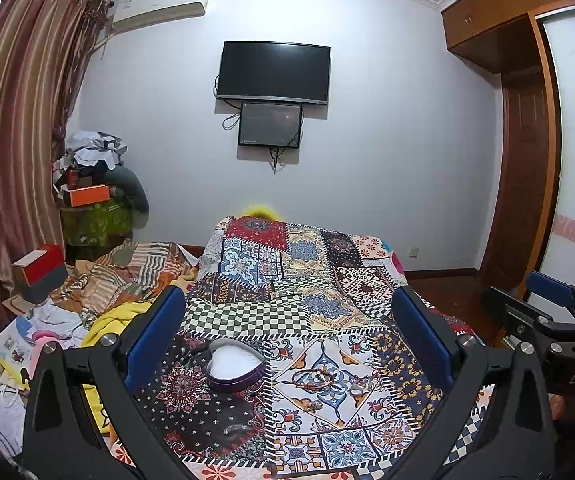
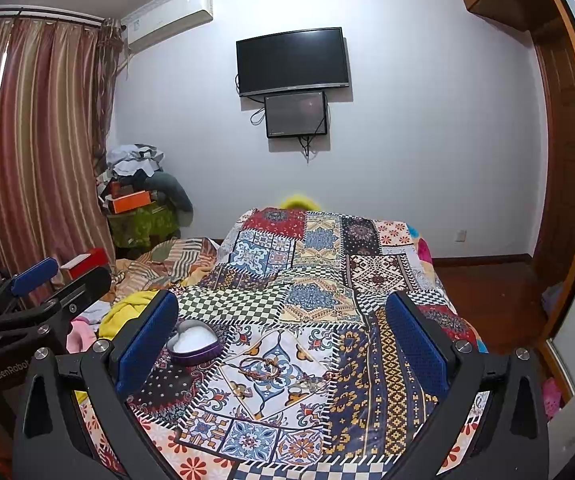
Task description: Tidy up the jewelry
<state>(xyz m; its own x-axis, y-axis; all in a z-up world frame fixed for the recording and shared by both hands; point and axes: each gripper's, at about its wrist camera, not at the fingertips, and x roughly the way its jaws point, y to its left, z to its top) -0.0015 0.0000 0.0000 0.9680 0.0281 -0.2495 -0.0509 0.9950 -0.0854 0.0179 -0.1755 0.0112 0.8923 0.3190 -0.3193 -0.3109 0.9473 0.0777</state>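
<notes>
Blue-padded left hand-held gripper (image 1: pixel 287 334) and right hand-held gripper (image 2: pixel 283 336) hang released above the quilt (image 1: pixel 307 304).

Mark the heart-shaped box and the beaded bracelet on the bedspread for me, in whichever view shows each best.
heart-shaped box (image 1: pixel 236 364): left wrist view, on its white lining inside the purple wall.
beaded bracelet (image 2: pixel 260 365): right wrist view, on the loop's strand, lying flat on the quilt right of the box.
</notes>
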